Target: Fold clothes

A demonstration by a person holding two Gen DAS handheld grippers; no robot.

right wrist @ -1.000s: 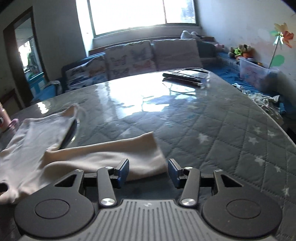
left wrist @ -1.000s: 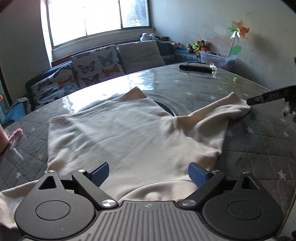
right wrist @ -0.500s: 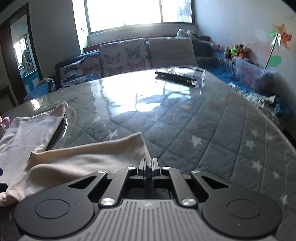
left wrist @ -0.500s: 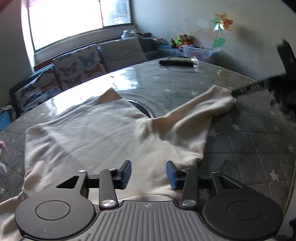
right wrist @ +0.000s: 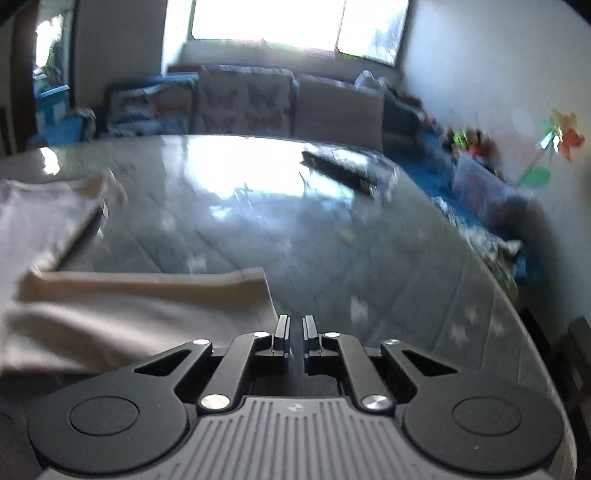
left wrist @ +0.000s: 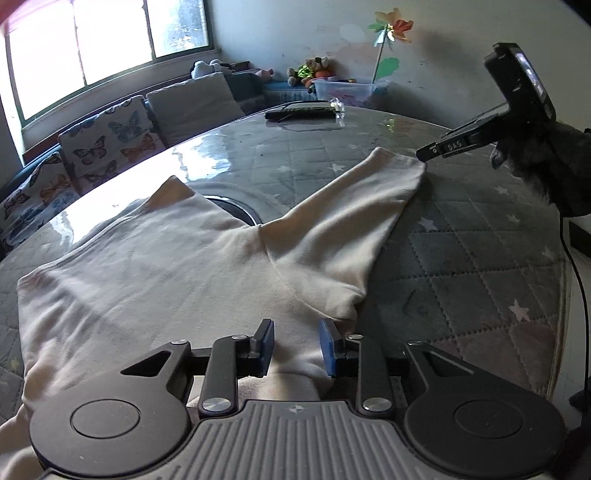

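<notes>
A round desk (left wrist: 461,266) covered in grey quilted fabric with pale stars under a glossy clear sheet fills the foreground. Near its far edge lies a flat black remote-like device (left wrist: 299,110), with a small clear plastic item (left wrist: 338,108) touching its right end. Behind the far edge stands a dark blue sofa (left wrist: 26,177) carrying butterfly-print cushions (left wrist: 107,144) and a plain grey cushion (left wrist: 192,107). Soft toys (left wrist: 310,72) sit on a ledge by the right wall, beside a clear plastic storage box (left wrist: 347,88) and a colourful paper pinwheel (left wrist: 391,27). A bright window (left wrist: 107,51) spans the back wall.
</notes>
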